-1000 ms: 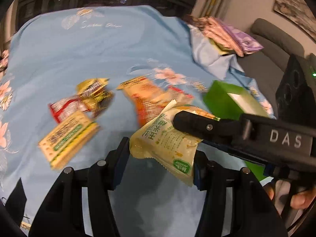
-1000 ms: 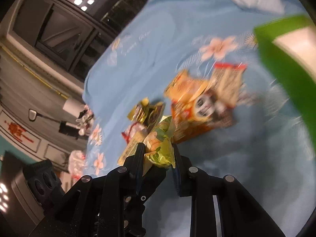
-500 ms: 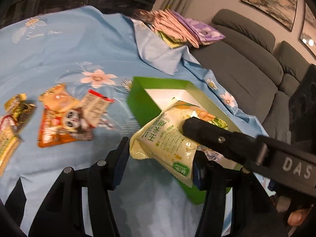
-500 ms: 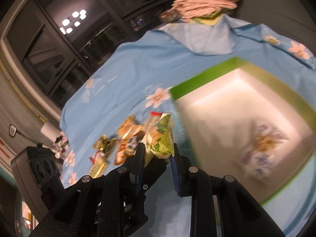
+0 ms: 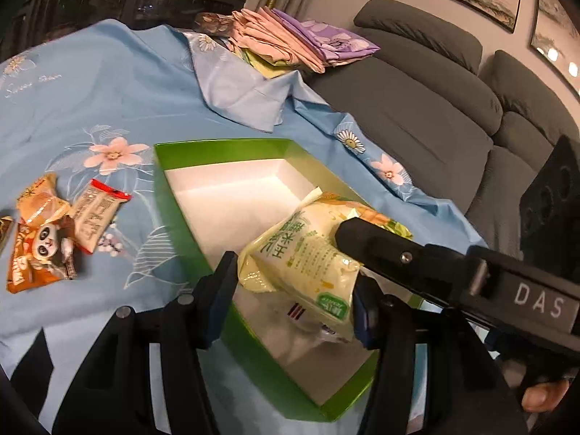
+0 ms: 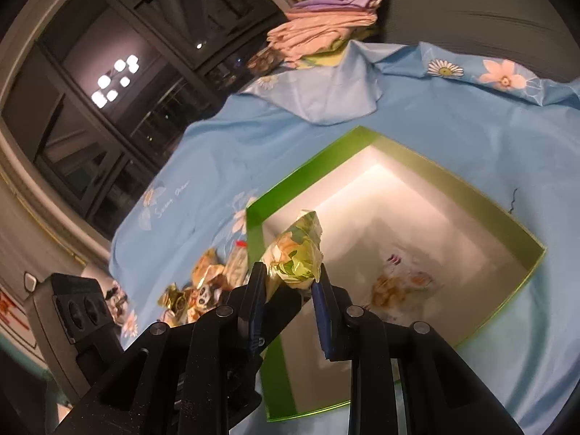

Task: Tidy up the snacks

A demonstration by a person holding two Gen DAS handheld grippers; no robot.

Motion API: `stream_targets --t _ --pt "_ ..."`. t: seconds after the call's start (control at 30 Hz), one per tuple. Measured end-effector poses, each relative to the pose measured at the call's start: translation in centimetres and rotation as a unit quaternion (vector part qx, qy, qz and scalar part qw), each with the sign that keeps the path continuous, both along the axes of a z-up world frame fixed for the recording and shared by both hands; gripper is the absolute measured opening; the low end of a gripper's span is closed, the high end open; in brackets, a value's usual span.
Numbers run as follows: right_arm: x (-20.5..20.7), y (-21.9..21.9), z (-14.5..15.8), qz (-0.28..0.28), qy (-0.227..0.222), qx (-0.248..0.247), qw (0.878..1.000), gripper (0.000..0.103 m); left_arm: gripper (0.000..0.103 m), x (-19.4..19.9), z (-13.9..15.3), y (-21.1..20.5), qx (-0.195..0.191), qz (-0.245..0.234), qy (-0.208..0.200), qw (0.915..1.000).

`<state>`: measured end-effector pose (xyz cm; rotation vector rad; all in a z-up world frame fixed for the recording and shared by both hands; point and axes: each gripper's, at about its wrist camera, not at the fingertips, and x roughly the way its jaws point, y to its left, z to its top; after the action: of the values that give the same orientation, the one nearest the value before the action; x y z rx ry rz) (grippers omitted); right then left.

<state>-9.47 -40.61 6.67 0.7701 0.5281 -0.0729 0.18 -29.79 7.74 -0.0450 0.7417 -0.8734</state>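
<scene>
A pale yellow-green snack packet (image 5: 304, 253) hangs above the open green box (image 5: 217, 143), held from both sides. My left gripper (image 5: 293, 279) is shut on its lower end. A finger (image 5: 380, 246) of the right gripper presses on its upper right end. In the right wrist view my right gripper (image 6: 290, 277) is shut on the packet's crumpled end (image 6: 295, 253), over the box's (image 6: 301, 166) near left corner. The box is white inside, and one printed packet (image 6: 398, 282) lies on its floor.
Loose snacks, among them an orange panda packet (image 5: 36, 253), lie on the blue flowered cloth (image 5: 108, 101) left of the box. Folded cloths (image 5: 290, 40) are stacked at the back and a grey sofa (image 5: 435, 90) stands at the right. A person's fingers (image 5: 543, 395) show at the lower right.
Both grippers carried the packet to the right, from above the loose snacks to above the green box. The grip on it stayed the same.
</scene>
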Motion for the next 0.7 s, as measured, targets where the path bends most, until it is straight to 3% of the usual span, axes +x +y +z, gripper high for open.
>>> stream_targets --t 0.2,0.33,0.4,0.47,0.53,0.63,0.7 --pt "0.0 -0.7 -0.9 -0.014 0.003 0.029 0.999 0.027 0.056 -0.3 -0.3 -0.5 0.017 0.007 -0.01 0.9998" --pt "0.2 -0.7 -1.3 -0.036 0.015 0.034 0.999 0.028 0.068 -0.9 -0.1 -0.7 0.037 0.014 -0.034 0.9986" --pt "0.0 -1.0 -1.6 -0.045 0.019 0.054 0.997 0.038 0.084 -1.2 0.0 -0.5 0.043 0.028 -0.055 0.9972" --pt "-0.4 -1.4 -1.8 -0.057 0.017 0.071 0.996 0.064 0.101 -1.6 0.4 -0.2 0.043 0.045 -0.079 0.9949" --pt "-1.1 -1.8 -1.9 -0.076 0.009 0.081 0.994 0.078 0.103 -2.0 1.0 0.5 0.026 0.049 -0.096 0.9938" --pt "-1.7 -2.4 -2.0 -0.086 -0.004 0.107 0.991 0.083 0.103 -2.4 1.9 1.8 0.005 0.043 -0.101 0.994" --pt "-2.0 -2.6 -2.2 -0.084 -0.01 0.125 0.989 0.084 0.103 -2.6 2.1 2.6 0.012 0.052 -0.115 0.9919"
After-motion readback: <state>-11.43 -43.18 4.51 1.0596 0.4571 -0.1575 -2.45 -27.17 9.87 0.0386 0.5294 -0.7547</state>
